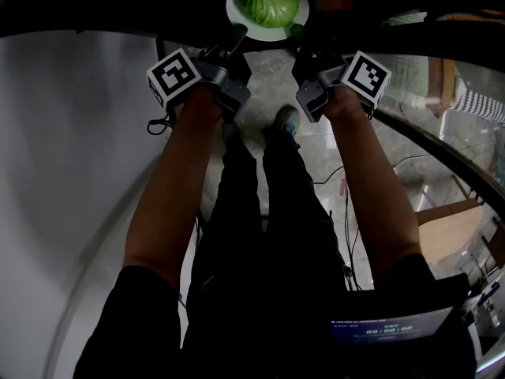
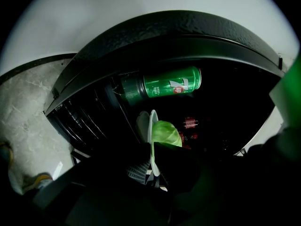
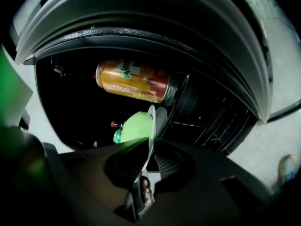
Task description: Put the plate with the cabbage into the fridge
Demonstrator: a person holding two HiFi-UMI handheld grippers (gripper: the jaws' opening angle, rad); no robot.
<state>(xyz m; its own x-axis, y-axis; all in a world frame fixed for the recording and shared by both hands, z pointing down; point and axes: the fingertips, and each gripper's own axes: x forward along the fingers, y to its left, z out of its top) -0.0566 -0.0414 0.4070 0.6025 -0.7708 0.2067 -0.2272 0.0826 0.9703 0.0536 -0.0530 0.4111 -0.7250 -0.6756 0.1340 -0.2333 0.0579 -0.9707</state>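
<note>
Head view is showing the plate (image 1: pixel 236 14) with the cabbage (image 1: pixel 270 1) being held level at the top of the picture, against the dark inside of the fridge (image 1: pixel 110 14). The left gripper (image 1: pixel 237 34) is gripping the plate's left rim and the right gripper (image 1: pixel 298 31) its right rim. Both forearms are reaching straight forward, and a shoe (image 1: pixel 288 119) is standing on the pale floor (image 1: pixel 272 65) beneath them.

Left gripper view is looking into the fridge (image 2: pixel 178 29) past its black rim. The left gripper (image 2: pixel 153 161) is clenching both jaws on the rim of the plate (image 2: pixel 151 126), which is appearing edge-on, with the cabbage (image 2: pixel 167 133) sitting on its right face. A green can (image 2: pixel 164 84) is lying on its side above and beyond the plate; a wire rack (image 2: pixel 89 112) is showing at the left. Small red items are showing behind the cabbage, too dim to identify.

Right gripper view is confirming the same from the other side. The right gripper (image 3: pixel 150 149) is clamping its jaws on the rim of the plate (image 3: pixel 152 121), and the cabbage (image 3: pixel 135 126) is sitting on the plate's left face. An orange can (image 3: pixel 133 81) is lying on its side above the plate, inside the fridge (image 3: pixel 141 22).

The plate is sitting at the mouth of the fridge, carried between the two grippers; whether it is resting on a shelf, I cannot tell.
</note>
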